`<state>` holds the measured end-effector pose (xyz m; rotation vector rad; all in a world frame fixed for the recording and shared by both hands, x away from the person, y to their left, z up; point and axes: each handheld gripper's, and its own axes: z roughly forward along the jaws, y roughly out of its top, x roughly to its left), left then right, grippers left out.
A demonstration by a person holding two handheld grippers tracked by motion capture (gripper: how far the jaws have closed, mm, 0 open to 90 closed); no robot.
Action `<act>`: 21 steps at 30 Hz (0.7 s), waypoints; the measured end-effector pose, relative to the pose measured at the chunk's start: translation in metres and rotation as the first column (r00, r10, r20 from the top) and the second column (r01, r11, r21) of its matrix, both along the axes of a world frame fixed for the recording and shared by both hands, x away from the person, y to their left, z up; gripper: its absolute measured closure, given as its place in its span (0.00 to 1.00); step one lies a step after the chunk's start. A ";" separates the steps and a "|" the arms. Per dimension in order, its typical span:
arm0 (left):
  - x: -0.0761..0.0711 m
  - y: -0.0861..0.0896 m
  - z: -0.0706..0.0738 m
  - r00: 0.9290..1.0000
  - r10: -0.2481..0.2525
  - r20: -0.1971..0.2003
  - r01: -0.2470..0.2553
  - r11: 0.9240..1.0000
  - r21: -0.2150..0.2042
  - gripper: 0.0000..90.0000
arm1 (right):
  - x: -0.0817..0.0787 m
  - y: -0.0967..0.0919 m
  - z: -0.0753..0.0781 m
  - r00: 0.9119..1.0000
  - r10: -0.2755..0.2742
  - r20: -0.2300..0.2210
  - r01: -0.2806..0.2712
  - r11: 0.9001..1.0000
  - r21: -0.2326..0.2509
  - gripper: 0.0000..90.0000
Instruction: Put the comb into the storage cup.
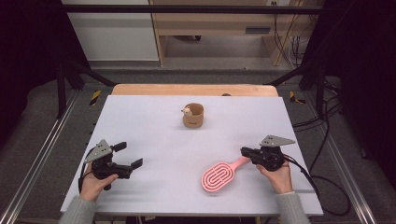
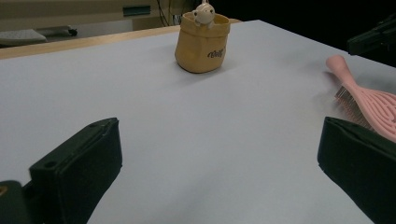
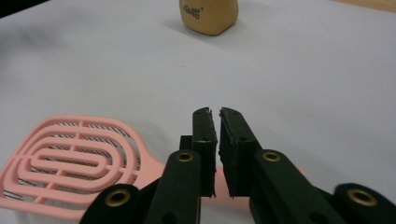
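A pink paddle hairbrush [image 1: 217, 177] lies flat at the front right of the white table [image 1: 154, 126], its handle pointing up and to the right. My right gripper [image 1: 244, 151] sits over that handle. In the right gripper view its jaws [image 3: 218, 114] stand shut with only a thin slit between the pads; the pink handle [image 3: 156, 170] crosses beneath them, and nothing shows between them. My left gripper [image 1: 129, 156] rests at the front left with its jaws wide open [image 2: 219, 140] and empty. It faces the brush [image 2: 369, 100] and a tan pouch-shaped cup [image 2: 201, 43].
The tan cup [image 1: 193, 115] carries a small animal figure on its rim and stands at the table's middle back [image 3: 208, 16]. A wooden edge [image 1: 194, 89] runs behind the white top. Cables lie on the floor at the right [image 1: 327, 177].
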<state>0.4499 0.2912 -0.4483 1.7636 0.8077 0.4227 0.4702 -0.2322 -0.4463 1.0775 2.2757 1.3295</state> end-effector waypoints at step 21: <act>0.001 0.000 -0.001 1.000 0.001 -0.005 -0.001 1.000 0.007 0.00 | 0.016 0.009 -0.012 0.995 -0.074 -0.066 0.062 0.983 -0.170 1.00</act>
